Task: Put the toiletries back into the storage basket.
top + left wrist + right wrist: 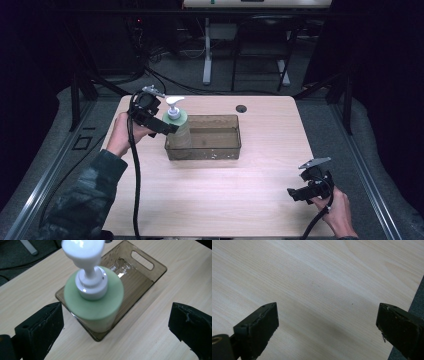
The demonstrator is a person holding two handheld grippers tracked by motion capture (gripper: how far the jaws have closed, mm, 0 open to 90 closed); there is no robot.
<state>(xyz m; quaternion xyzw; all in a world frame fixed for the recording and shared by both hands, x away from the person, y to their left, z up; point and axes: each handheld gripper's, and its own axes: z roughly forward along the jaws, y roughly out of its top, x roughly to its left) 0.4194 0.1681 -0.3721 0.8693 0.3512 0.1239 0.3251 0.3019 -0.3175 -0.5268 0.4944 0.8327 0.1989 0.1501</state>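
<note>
One pump bottle point(178, 127), one tray point(220, 150) and two grippers are on or over the pale wood-grain table point(225, 200). The bottle is a round, light green cylinder with a matte top face and a glossy white pump head; it stands upright in the left end of the tray, against that end wall. In the left gripper view the bottle point(100, 307) appears from above, its white collar and nozzle slightly blurred.

The tray is a single shallow rectangular bin of smoky, see-through brown plastic with rounded corners and smooth shiny walls. It sits toward the far edge of the table, left of the middle. The left gripper view shows one oblong handle slot point(142, 260) cut into the tray's end away from the bottle.

The left gripper point(167, 127) hovers at the bottle, close to the far left corner of the table. Its two black, blocky jaws stand wide apart, one on either side of the bottle's lower body with clear gaps, so it has hold of nothing.

The right gripper point(292, 194) rests low near the near right corner of the table, well apart from the tray. In the right gripper view its jaws are spread wide over bare wood, empty; their black pads look rough and scuffed at the edges.

One small round dark hole point(241, 108) lies in the table near the far edge.
</note>
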